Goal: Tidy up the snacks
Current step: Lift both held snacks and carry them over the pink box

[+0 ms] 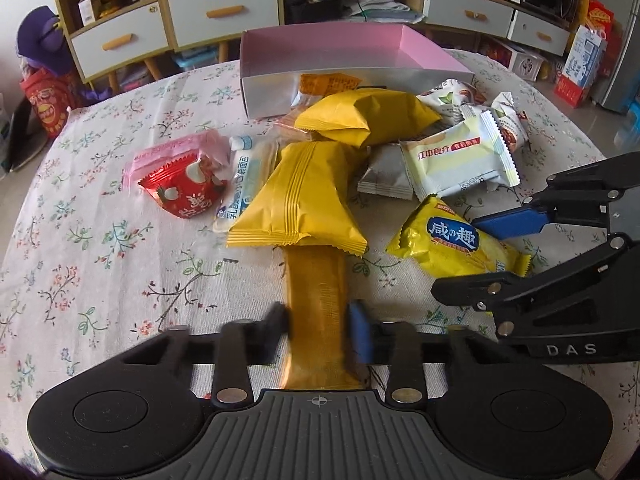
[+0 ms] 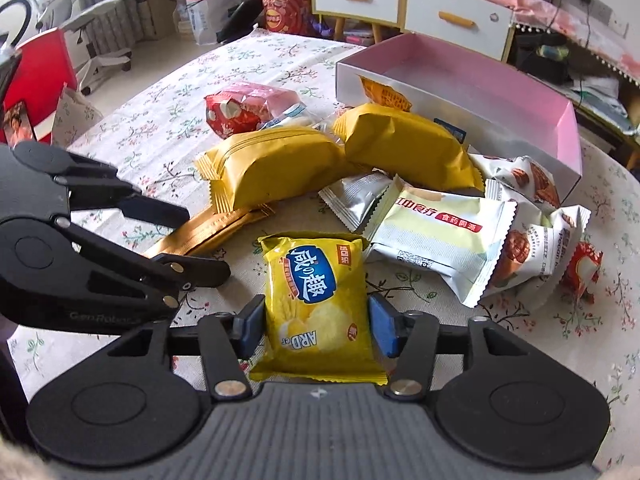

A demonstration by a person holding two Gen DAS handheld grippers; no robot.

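Observation:
Snack packets lie in a heap on the flowered tablecloth in front of a pink-lined box [image 1: 320, 46]. My left gripper [image 1: 320, 332] is shut on a long golden-brown bar packet [image 1: 316, 288], whose far end lies under a big yellow packet [image 1: 304, 196]. My right gripper [image 2: 316, 320] is shut on a yellow cracker packet with a blue label [image 2: 316, 300]; it also shows in the left wrist view [image 1: 452, 240]. The bar also shows in the right wrist view [image 2: 208, 232], with the left gripper's fingers [image 2: 160, 210] around it.
A second big yellow packet [image 1: 368, 114], a pale green packet [image 1: 456, 160], a silver packet [image 1: 384, 176], nut packets [image 2: 532, 216] and a red packet [image 1: 184, 192] lie on the tablecloth [image 1: 92, 264]. An orange packet [image 1: 328, 84] leans on the box. Cabinets [image 1: 120, 40] stand behind.

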